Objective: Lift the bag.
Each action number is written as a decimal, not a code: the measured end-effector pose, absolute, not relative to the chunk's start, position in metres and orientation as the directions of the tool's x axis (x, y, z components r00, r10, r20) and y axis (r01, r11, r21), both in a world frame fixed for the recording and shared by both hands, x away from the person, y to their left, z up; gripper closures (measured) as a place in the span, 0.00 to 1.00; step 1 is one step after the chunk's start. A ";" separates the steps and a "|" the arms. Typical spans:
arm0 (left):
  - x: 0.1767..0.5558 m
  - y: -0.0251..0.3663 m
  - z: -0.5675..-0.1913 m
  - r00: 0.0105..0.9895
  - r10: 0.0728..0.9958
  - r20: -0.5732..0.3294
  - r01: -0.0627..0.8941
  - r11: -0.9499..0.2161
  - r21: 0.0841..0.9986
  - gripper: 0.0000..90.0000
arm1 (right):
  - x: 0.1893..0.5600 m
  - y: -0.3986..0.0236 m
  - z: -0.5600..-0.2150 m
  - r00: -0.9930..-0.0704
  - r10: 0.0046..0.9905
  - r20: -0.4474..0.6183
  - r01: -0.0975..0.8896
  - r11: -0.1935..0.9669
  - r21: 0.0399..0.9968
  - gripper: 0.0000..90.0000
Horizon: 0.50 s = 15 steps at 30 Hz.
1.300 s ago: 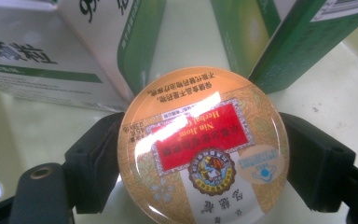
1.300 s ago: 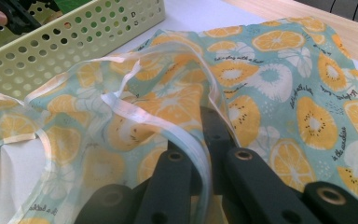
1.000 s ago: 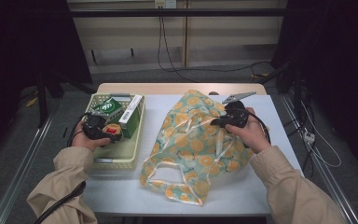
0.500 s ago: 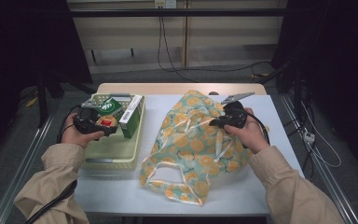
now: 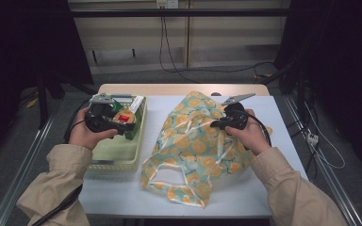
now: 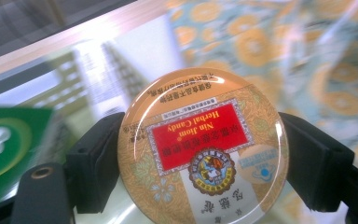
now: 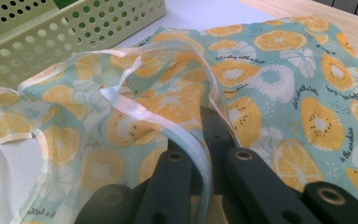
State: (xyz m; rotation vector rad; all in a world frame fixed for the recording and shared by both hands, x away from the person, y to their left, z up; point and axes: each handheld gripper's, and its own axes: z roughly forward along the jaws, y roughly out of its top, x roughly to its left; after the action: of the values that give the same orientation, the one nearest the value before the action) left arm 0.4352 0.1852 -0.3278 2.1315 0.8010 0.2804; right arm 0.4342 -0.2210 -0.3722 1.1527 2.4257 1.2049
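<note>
Left gripper (image 5: 122, 123) clamped on round herbal candy tin (image 6: 203, 149), jaws pressed against opposite edges, held above pale green basket (image 5: 118, 151) at surface's left. Right gripper (image 7: 205, 154) pinched shut on white-trimmed edge of citrus-print bag (image 5: 193, 141), spread flat mid-surface just beside basket. Green box (image 6: 2, 144) blurred behind tin.

Candy tin (image 6: 203, 149) lid — "Nin Jiom Herbal Candy".
</note>
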 end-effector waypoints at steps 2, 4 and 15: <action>0.430 0.172 -0.327 0.796 0.601 -0.064 0.421 -0.476 0.772 0.23 | 0.435 -0.220 -0.372 -0.678 0.718 0.154 0.558 0.367 0.744 1.00; 0.426 0.159 -0.327 0.819 0.571 -0.061 0.398 -0.488 0.777 0.23 | 0.435 -0.218 -0.372 -0.680 0.717 0.152 0.557 0.371 0.743 1.00; 0.407 0.104 -0.340 0.883 0.461 -0.091 0.340 -0.494 0.800 0.23 | 0.440 -0.208 -0.374 -0.677 0.721 0.149 0.564 0.377 0.734 1.00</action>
State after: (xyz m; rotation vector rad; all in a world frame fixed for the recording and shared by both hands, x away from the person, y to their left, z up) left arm 0.4065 0.1035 -0.3399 2.1346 0.5756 0.1673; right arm 0.4398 -0.2082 -0.3735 1.1538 2.4384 1.1812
